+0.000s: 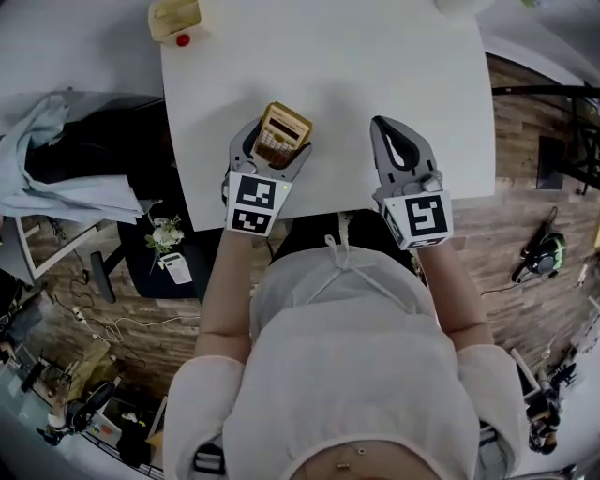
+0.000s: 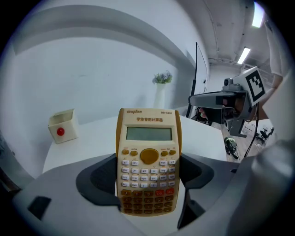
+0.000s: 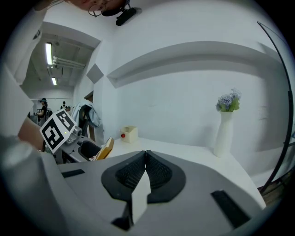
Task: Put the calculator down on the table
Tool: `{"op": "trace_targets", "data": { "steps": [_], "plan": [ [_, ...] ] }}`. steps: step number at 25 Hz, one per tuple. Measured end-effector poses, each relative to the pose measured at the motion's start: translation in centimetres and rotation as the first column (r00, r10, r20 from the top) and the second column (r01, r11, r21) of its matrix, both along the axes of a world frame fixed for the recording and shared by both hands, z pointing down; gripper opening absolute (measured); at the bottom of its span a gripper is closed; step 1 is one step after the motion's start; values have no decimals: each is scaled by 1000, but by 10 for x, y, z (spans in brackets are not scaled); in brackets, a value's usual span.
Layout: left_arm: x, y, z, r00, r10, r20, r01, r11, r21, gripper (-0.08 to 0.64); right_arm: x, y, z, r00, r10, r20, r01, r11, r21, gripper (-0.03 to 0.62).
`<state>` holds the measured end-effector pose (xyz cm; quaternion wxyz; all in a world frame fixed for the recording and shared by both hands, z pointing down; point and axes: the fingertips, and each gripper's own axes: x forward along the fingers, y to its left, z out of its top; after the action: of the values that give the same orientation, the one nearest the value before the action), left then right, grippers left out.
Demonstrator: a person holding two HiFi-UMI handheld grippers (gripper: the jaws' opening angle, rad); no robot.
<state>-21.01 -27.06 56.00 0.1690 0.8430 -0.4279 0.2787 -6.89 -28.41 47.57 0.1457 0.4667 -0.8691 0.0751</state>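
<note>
A tan scientific calculator (image 2: 148, 166) stands upright between the jaws of my left gripper (image 2: 148, 182), which is shut on its lower half. In the head view the calculator (image 1: 282, 135) is held above the white table (image 1: 337, 66) near its front edge, inside the left gripper (image 1: 269, 157). My right gripper (image 1: 394, 141) hovers beside it to the right, jaws pressed together with nothing between them. From the right gripper view, the right gripper (image 3: 145, 161) is shut and the calculator (image 3: 105, 148) shows edge-on at the left.
A small cream box with a red dot (image 1: 175, 19) sits at the table's far left corner. A white vase with flowers (image 3: 226, 126) stands at the far right. A dark chair with clothing (image 1: 66, 155) is left of the table.
</note>
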Motion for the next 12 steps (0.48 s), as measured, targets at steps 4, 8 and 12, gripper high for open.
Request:
{"op": "trace_targets", "data": {
  "steps": [4,8,12],
  "plan": [
    [5,-8,20,999,48,20,-47,997,-54,397,0,-5,16,1000,26,0,-26,999,-47,6],
    [10,-16,38,996,76,52,-70,992,-103,397,-6,-7,22,1000,8,0,-8,999,-51,6],
    [12,-23,53,992,85,94,-71,987,-142,397,-4,-12,25,1000,16,6,-16,998,-60,6]
  ]
}}
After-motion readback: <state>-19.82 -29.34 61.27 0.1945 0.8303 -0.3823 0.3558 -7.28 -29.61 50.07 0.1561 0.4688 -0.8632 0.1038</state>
